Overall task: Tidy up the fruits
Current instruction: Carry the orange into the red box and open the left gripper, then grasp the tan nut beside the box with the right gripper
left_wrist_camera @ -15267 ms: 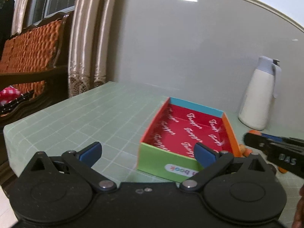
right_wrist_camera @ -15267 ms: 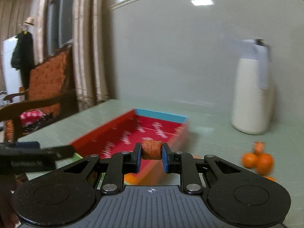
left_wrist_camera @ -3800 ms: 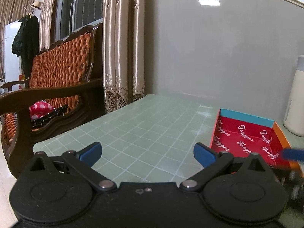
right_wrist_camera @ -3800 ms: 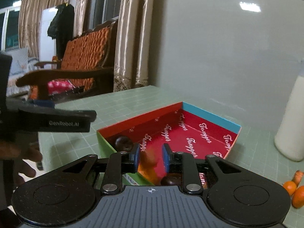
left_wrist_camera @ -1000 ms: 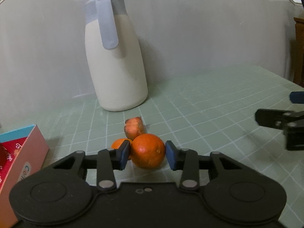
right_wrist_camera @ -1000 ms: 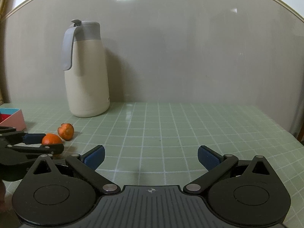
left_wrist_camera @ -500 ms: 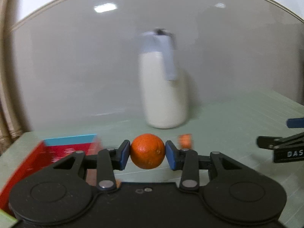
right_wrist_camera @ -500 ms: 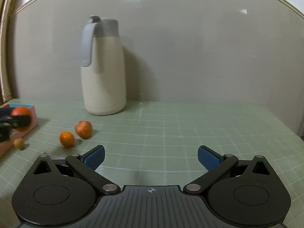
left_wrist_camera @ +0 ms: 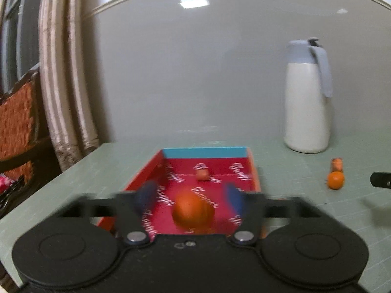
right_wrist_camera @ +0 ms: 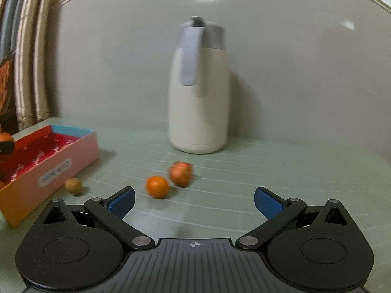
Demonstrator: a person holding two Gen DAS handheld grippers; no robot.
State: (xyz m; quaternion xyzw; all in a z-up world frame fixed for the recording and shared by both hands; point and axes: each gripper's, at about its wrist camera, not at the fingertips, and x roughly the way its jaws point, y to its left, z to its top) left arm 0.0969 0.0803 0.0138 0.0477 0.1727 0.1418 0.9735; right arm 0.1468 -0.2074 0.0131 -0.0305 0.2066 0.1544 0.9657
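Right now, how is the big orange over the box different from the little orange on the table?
The big orange is inside the red box, between the left gripper's just-opened jaws, clear of both pads; the little orange lies on the green table beside a reddish fruit. The big orange looks blurred, the little one sharper. Both are round and orange.

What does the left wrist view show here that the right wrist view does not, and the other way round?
Left wrist only: the left tool, jaws just opened, the big orange loose between them over the red box floor, a small fruit deeper inside, and a chair.
Right wrist only: the open, empty right tool and a small brownish fruit beside the box.
Both: the box, the white jug, a small orange and a reddish fruit on the table.
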